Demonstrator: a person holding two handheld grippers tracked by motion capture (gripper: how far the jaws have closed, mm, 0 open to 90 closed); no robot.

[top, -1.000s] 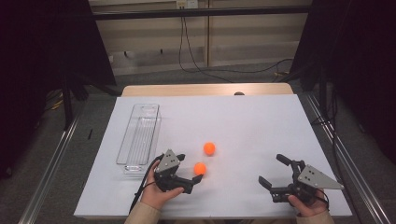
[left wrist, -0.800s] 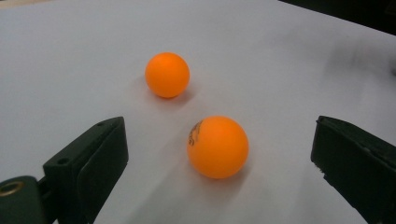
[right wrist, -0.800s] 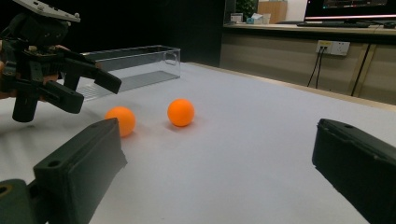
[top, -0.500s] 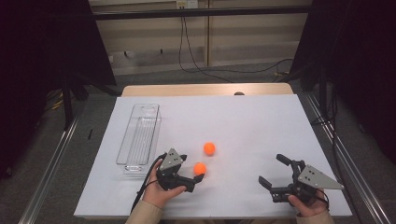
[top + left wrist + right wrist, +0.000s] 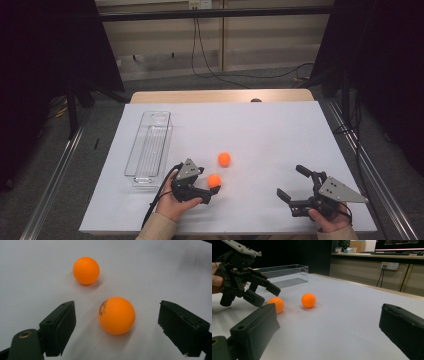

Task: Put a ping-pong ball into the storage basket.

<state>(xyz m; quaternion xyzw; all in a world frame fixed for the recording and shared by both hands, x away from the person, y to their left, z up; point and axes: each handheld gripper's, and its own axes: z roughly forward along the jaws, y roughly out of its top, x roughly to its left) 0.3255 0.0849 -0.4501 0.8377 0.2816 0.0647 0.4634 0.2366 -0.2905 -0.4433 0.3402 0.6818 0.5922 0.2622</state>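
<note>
The near orange ball (image 5: 116, 315) rests on the desk (image 5: 280, 135) close to its near edge, left of centre, between the jaws of the left tool (image 5: 212, 191). The jaws have just been closing, but a gap remains on each side and the pads do not yet touch it. Centre the ball between the pads and close slowly, or it may roll toward the second ball (image 5: 86, 270) just beyond. The clear tray (image 5: 150, 145) lies near the left edge. The right tool (image 5: 290, 181) rests wide open and empty near the near right corner.
</note>
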